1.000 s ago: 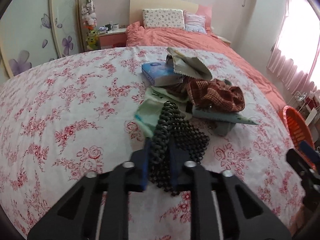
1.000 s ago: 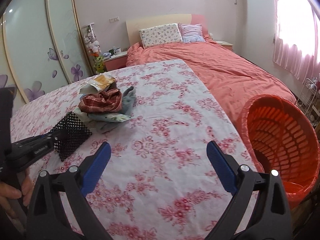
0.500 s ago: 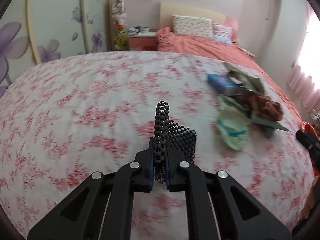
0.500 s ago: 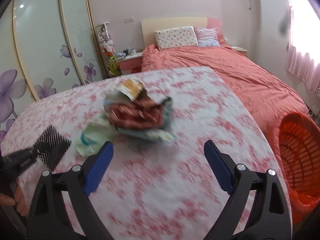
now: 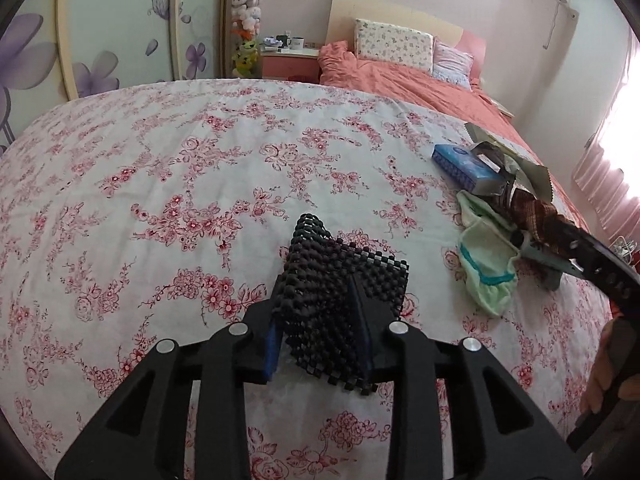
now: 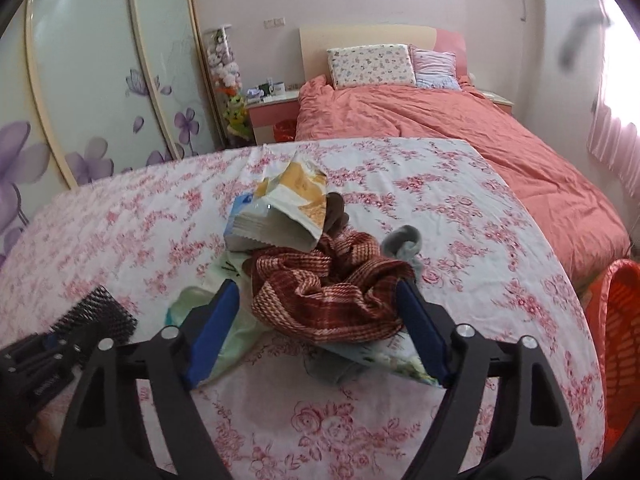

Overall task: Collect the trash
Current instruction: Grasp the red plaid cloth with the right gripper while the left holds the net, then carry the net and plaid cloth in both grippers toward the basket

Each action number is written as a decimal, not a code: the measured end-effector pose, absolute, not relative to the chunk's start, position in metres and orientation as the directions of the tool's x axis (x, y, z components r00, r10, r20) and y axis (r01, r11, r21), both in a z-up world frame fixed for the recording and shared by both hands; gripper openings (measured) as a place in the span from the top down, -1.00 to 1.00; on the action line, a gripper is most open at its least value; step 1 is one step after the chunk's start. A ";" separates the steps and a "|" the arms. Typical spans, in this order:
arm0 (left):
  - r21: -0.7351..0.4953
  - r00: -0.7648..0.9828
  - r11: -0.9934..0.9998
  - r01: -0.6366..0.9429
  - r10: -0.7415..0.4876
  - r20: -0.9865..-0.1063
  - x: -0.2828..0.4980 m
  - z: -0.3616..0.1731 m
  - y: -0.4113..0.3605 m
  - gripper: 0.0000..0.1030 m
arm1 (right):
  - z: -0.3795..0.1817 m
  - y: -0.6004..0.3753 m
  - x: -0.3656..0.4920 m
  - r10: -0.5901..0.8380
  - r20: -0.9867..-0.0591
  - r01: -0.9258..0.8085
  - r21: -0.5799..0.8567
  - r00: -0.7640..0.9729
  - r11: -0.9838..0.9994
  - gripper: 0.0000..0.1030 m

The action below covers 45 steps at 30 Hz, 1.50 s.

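Observation:
My left gripper (image 5: 320, 332) is shut on a black beaded mat (image 5: 344, 276) and holds it just above the floral tablecloth; the mat also shows in the right wrist view (image 6: 94, 316). My right gripper (image 6: 316, 320) is open, its jaws either side of a red-brown checked cloth (image 6: 332, 288) on a pile. The pile holds a yellow-white snack bag (image 6: 288, 208), a pale green cloth (image 6: 224, 332), a blue tissue pack (image 5: 460, 162) and a grey item (image 6: 404, 240). The right gripper (image 5: 592, 256) also reaches over the pile in the left wrist view.
An orange basket (image 6: 620, 340) stands off the table's right edge. The floral-cloth table (image 5: 160, 200) spreads to the left. A bed with a salmon quilt (image 6: 460, 132) and a nightstand (image 6: 272, 112) lie behind.
My left gripper swung left, away from the pile, and its jaws stand a little wider on the mat. My right gripper moved left from the basket to the pile and straddles the checked cloth.

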State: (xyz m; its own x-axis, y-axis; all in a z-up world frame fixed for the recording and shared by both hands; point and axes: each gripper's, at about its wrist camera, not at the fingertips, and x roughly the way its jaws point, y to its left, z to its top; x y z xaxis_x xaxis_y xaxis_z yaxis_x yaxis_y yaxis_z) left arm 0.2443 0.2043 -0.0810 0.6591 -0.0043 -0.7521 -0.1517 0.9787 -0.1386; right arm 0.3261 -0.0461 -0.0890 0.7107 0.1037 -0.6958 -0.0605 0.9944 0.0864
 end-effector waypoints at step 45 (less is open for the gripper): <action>-0.132 0.779 0.991 0.014 -0.094 -0.619 0.214 -0.007 0.140 0.88 | -0.011 -0.117 0.240 0.149 -0.544 -0.048 0.195 0.826 0.980 0.65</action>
State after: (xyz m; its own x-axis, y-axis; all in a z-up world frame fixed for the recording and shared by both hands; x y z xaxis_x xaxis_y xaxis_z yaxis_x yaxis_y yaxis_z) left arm 0.2139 0.1395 -0.0071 0.7795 -0.0937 -0.6194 0.0141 0.9911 -0.1322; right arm 0.2398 -0.1168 -0.0106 0.8260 0.1488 -0.5436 -0.0484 0.9797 0.1946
